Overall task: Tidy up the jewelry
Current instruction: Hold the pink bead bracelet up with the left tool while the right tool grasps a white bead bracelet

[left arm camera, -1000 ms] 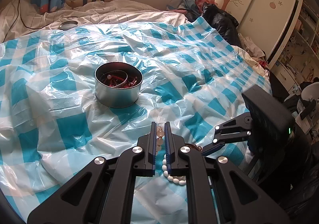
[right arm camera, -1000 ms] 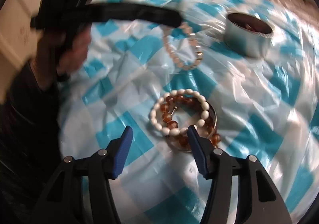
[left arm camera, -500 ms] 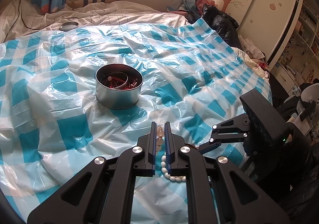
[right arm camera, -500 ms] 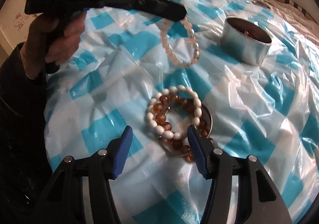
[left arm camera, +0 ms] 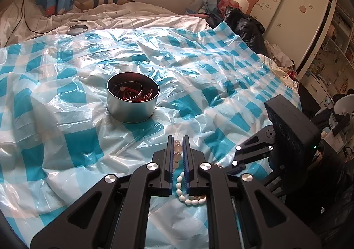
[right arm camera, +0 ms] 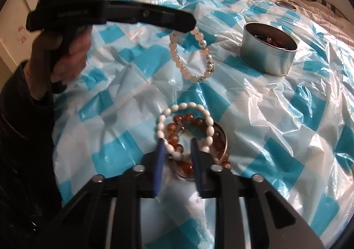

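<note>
Nearest you, the right gripper (right arm camera: 177, 146) sits low over the pile w/ jaws partly open, straddling the white bead bracelet (right arm camera: 184, 125) but not visibly pinching it yet; amber bracelet (right arm camera: 177, 136) and a silver bangle (right arm camera: 223, 138) lie tangled beneath, so you'll likely need to close on white beads only. Just beyond, your left gripper (left arm camera: 177, 149) has jaws nearly closed on the pink bead bracelet (right arm camera: 191, 56), which dangles free above the checked plastic sheet (left arm camera: 66, 142) covering the bed, lifted prob. for carrying. Farther off stands the round tin (left arm camera: 132, 103), already holding red pieces and bangles, the likely drop spot. Its lid (left arm camera: 77, 29) rests far back.
</note>
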`<state>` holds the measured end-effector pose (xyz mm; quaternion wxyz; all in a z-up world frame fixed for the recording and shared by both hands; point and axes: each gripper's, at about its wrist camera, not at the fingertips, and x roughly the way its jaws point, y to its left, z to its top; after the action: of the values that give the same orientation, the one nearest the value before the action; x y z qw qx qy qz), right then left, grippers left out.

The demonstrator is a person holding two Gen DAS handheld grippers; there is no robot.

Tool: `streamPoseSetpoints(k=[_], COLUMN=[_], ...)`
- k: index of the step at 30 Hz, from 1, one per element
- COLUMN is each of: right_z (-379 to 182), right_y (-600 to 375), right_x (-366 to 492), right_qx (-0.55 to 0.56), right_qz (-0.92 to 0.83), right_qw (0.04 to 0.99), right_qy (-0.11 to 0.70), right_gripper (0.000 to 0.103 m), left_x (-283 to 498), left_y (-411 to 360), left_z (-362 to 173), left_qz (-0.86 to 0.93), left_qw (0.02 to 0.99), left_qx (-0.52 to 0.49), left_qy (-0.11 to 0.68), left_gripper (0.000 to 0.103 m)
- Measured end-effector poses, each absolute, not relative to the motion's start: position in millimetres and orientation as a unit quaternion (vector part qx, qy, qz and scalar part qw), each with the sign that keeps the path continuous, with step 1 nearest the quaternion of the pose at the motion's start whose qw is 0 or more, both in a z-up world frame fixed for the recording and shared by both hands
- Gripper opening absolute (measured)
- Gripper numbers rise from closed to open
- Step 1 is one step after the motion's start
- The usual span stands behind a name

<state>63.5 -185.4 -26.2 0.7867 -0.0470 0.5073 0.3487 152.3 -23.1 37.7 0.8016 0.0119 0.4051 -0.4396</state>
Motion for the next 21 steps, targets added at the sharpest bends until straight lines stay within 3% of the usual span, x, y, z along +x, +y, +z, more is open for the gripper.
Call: streamPoseSetpoints(k=[5, 9, 13, 15, 18, 20, 21], right_z=[-23, -23, -28, -32, -30, -25, -22], right_y=[-182, -174, -168, -167, -172, -179, -185], right_x=[57, 51, 50, 50, 52, 56, 58], right_qx=[-0.058, -0.086, -0.12, -0.131, -0.116, -0.089, -0.064], right_qz=[0.37, 0.373, 0.355, 0.349, 0.348, 0.354, 0.359], right_qw=[0.779, 0.779, 0.784, 0.784, 0.788, 0.791, 0.792], right_qy=[0.503, 0.497, 0.495, 0.497, 0.495, 0.492, 0.489], right_gripper=[0.014, 0.031, 0.03, 0.021, 0.016, 0.004, 0.004], left_x=[154, 154, 154, 155, 156, 156, 156], left_y=[-21, -22, -21, -21, -20, -19, -19], left_z=[37, 37, 38, 38, 38, 38, 38], left_qz=[-0.437, -0.437, -0.437, -0.438, -0.434, -0.433, -0.433], left_qw=[0.802, 0.803, 0.803, 0.803, 0.805, 0.806, 0.806], left_qx=[0.011, 0.011, 0.011, 0.01, 0.008, 0.007, 0.007], left_qy=[0.406, 0.405, 0.405, 0.404, 0.404, 0.404, 0.404], left_gripper=[0.007, 0.007, 0.007, 0.007, 0.007, 0.007, 0.007])
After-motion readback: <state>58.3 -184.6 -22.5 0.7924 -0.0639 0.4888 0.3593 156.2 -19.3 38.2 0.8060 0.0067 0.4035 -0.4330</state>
